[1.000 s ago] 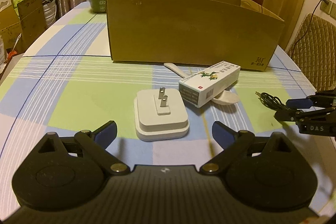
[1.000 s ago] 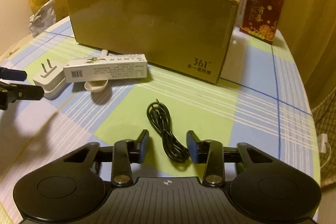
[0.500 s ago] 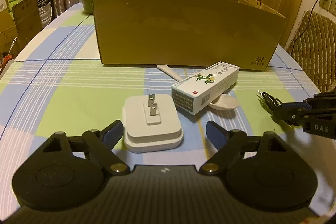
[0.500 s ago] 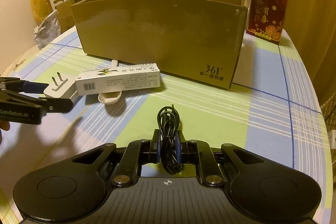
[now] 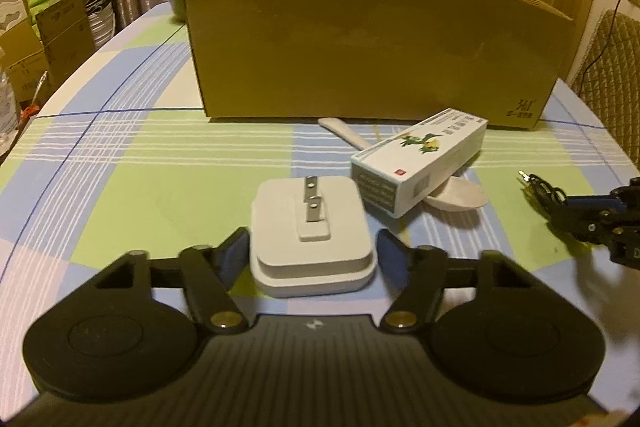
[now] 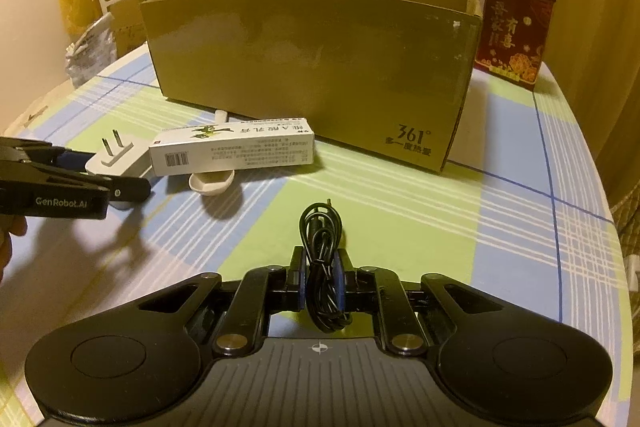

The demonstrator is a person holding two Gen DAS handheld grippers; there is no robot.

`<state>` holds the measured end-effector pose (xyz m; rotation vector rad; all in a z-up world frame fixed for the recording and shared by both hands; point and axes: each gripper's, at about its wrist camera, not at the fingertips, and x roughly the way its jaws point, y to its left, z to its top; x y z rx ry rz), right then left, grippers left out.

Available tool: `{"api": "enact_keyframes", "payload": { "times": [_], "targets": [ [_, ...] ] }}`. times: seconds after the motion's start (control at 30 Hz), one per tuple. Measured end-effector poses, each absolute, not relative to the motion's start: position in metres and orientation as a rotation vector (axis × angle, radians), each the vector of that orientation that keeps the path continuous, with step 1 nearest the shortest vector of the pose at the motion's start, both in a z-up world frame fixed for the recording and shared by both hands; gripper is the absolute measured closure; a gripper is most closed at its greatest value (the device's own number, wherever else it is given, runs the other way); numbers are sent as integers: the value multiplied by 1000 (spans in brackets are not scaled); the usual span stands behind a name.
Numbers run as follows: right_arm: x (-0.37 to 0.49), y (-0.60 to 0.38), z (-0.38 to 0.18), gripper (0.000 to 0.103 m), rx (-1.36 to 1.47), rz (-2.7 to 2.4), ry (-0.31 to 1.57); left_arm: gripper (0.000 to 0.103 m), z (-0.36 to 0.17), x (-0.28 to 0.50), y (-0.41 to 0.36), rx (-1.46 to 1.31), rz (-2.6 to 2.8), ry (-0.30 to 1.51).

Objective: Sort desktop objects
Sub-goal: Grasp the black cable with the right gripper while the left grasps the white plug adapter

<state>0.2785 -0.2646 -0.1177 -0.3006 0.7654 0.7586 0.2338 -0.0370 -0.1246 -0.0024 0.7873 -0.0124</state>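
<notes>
The right gripper (image 6: 321, 281) fingers stay clenched on the coiled black cable (image 6: 322, 263), now lifted off the tabletop (image 6: 400, 211). The left gripper (image 5: 312, 253), fingers spread, has closed in around the white plug adapter (image 5: 310, 227); beyond lie the medicine box (image 5: 420, 159) and cardboard box (image 5: 376, 47).

Checked table (image 5: 120, 155), cardboard box (image 5: 360, 59) at the back, plug (image 5: 310, 227), spoon (image 5: 456, 193) under carton (image 5: 420, 159), red packet (image 6: 516, 27) beside box
</notes>
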Motion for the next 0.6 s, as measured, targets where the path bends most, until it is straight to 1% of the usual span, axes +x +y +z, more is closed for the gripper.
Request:
{"api": "enact_keyframes", "payload": {
  "times": [0.3, 0.37, 0.4, 0.53, 0.6],
  "targets": [
    [275, -254, -125, 90, -407, 769, 710, 41, -123, 223, -40, -2, -28, 798],
    [277, -253, -127, 85, -398, 763, 706, 41, -123, 221, -41, 6, -32, 798],
    [279, -253, -127, 84, -390, 758, 706, 41, -123, 220, -41, 6, -32, 797],
    [283, -254, -127, 84, -342, 751, 727, 41, -123, 220, -42, 7, -32, 796],
    [284, -255, -126, 86, -319, 747, 741, 41, -123, 220, -42, 7, -33, 797]
  ]
}}
